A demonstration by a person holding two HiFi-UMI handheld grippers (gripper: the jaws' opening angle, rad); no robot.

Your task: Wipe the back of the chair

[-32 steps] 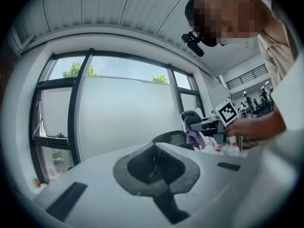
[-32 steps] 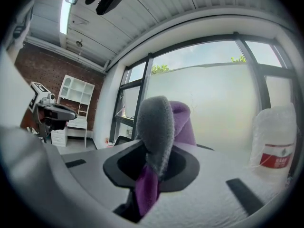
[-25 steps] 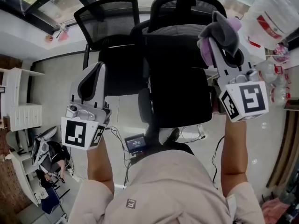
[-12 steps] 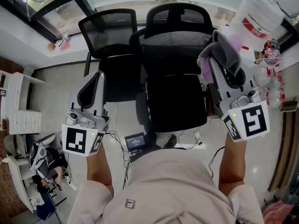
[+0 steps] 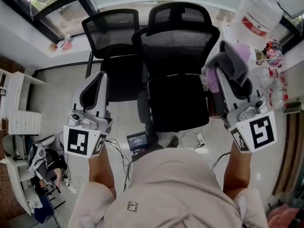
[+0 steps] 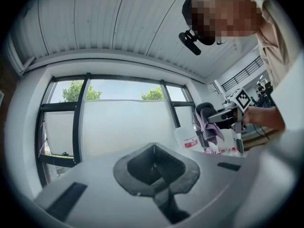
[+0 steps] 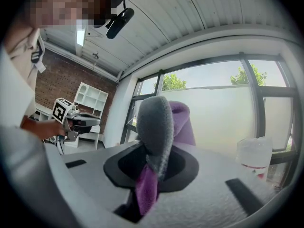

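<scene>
Black mesh chair (image 5: 178, 51) at frame centre, backrest toward top. Grey-purple cloth (image 5: 228, 61) just right of backrest edge, contact unclear. Right hand-held gripper (image 7: 153, 163) clamped on cloth. Left hand-held gripper (image 6: 153, 165) left of seat, jaws together, nothing between. Second black chair (image 5: 111, 30) upper left. White plastic container (image 5: 259, 13) upper right.

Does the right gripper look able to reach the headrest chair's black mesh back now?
Probably yes: the right gripper, shut on a grey-and-purple cloth, sits beside that black mesh back, nothing visible between.
</scene>
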